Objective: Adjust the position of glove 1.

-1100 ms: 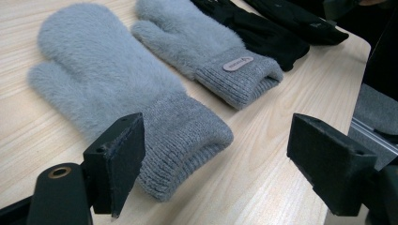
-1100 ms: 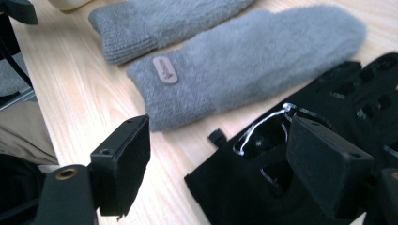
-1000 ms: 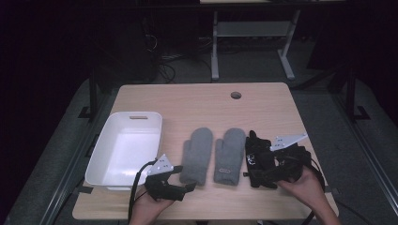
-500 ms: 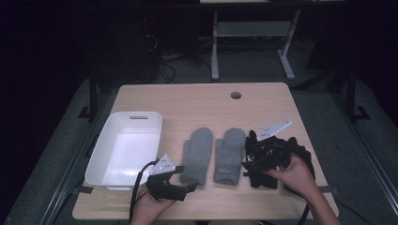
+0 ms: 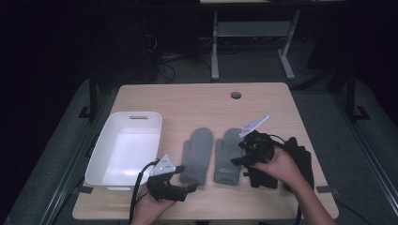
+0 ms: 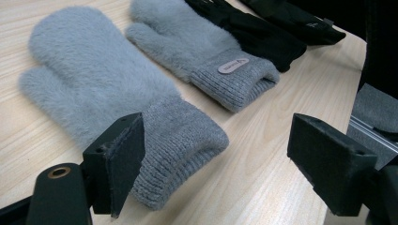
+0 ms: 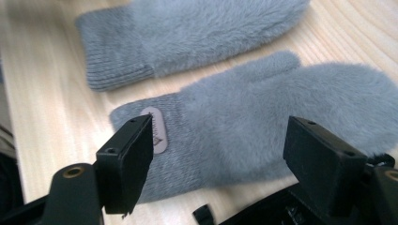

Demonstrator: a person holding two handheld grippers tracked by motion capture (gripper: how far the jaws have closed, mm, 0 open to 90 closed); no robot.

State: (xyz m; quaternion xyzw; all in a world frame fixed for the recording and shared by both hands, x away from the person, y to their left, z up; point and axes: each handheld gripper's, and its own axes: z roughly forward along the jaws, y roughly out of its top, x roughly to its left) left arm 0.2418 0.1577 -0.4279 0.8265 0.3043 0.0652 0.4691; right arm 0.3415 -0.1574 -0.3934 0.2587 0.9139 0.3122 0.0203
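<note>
Two fluffy grey mittens lie side by side on the wooden table (image 5: 197, 101), cuffs toward me. My left gripper (image 5: 189, 188) is open, low at the front edge, its jaws either side of the left mitten's (image 5: 196, 153) (image 6: 94, 89) ribbed cuff. The right mitten (image 5: 229, 154) (image 6: 197, 47) carries a small label on its cuff. My right gripper (image 5: 238, 162) hovers open just above that labelled mitten (image 7: 263, 126); the other mitten (image 7: 202, 33) lies beyond it.
A white empty tray (image 5: 124, 152) stands at the table's left. Black gloves (image 5: 298, 159) (image 6: 263, 28) lie right of the mittens, partly under the right hand. A round cable hole (image 5: 235, 95) sits near the far edge. Table legs and cables stand beyond.
My right gripper has moved left from over the black gloves to the labelled grey mitten. The left gripper has stayed put.
</note>
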